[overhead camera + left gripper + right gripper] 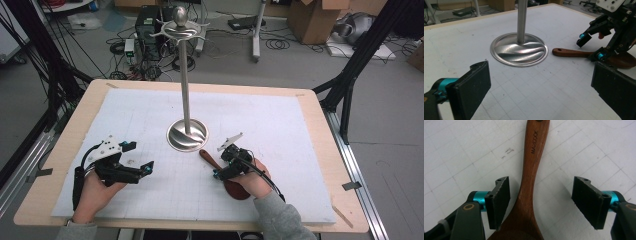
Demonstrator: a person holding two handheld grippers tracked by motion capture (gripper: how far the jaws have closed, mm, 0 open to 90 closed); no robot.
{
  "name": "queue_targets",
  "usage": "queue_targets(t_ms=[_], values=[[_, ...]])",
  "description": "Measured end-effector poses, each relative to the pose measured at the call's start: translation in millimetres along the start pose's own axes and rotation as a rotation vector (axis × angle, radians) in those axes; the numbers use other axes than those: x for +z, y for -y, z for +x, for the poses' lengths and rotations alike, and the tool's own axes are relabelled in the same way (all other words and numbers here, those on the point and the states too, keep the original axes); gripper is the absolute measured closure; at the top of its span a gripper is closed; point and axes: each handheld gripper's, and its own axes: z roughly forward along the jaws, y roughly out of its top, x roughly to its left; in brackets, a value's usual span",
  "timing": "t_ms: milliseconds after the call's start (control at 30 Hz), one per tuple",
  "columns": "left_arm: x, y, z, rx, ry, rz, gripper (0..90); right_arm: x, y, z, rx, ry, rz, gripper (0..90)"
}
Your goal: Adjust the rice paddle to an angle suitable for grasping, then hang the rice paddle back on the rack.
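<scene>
The wooden spoon (530,182) lay flat on the bench (300,150), just beside the stand's (187,134) base. The right gripper (226,162) hung over its neck, jaws apart on either side, not pressing it. The left gripper (142,172) sat well apart, jaws wide and holding nothing.

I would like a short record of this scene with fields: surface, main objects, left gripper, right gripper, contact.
surface: white gridded mat on a wooden table
stand: metal utensil stand, upright on a round base
spoon: wooden spoon, lying flat, handle toward the stand base
left gripper: open, nothing between its jaws
right gripper: open, jaws either side of the spoon's neck
contact: one pad close to the spoon; no grip yet
</scene>
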Motion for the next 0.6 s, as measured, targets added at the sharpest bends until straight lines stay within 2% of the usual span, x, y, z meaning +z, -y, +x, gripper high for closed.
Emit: queue_targets(t_ms=[467,600], values=[[-1.1,0.1,1.9,-0.004,-0.006,-0.006,3.0,-0.8,0.5,-0.7,0.003,-0.001,-0.002,31.9],[0.5,0.1,0.6,-0.003,0.001,-0.002,3.0,-1.3,0.4,-0.8,-0.003,0.0,-0.004,35.2]])
